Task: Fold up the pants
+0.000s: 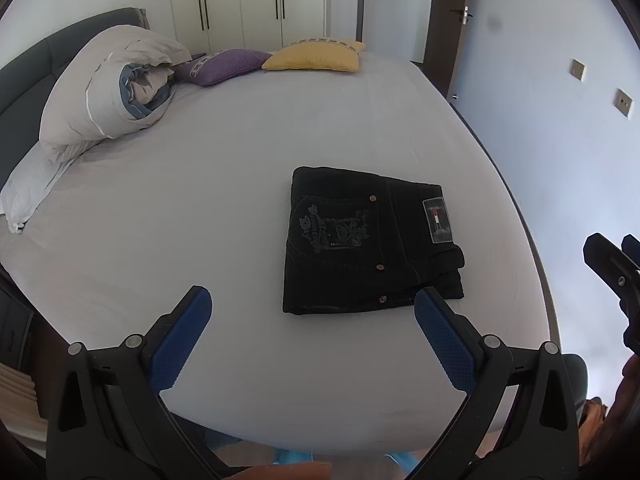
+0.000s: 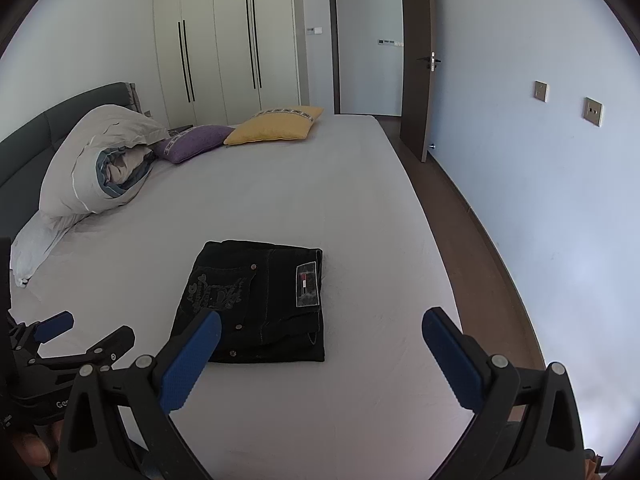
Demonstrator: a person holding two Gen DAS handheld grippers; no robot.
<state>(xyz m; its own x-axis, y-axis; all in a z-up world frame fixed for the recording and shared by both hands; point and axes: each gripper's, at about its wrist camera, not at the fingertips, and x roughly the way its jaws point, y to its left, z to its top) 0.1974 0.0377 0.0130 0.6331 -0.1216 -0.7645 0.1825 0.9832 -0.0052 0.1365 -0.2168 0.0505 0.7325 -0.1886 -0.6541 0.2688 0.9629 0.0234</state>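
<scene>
Left wrist view.
- Pants (image 1: 370, 240): black denim, folded into a compact rectangle, lying flat on the bed (image 1: 200, 208), well short of the pillows at the head. Back pocket with embroidery and a waistband patch (image 1: 437, 220) face up. A stepped bulge of layers shows at the edge nearest the patch.
- Handling, my judgement: heavy for cloth, stiff enough to hold its fold, not slippery, not fragile. The stack could slide apart if lifted by one layer only. I would pinch through the full thickness at the near edge, or at the two near corners with both tools.
- My left gripper (image 1: 312, 328): jaws spread wide, nothing between the blue pads, touching nothing. It sits on the near side of the pants, with one pad overlapping their near corner in the frame; contact there I cannot tell.
- My right gripper (image 1: 616, 272): only a part shows, at the frame edge beyond the patch side of the pants.

Right wrist view.
- Pants (image 2: 256, 304): same folded stack, patch (image 2: 306, 283) up, edges fairly square. The fold looks done.
- My right gripper (image 2: 320, 356): jaws wide apart, empty, held on the near side of the pants.
- My left gripper (image 2: 86, 330): beside the pants on the pocket side, apart from them, gaping and empty.
</scene>
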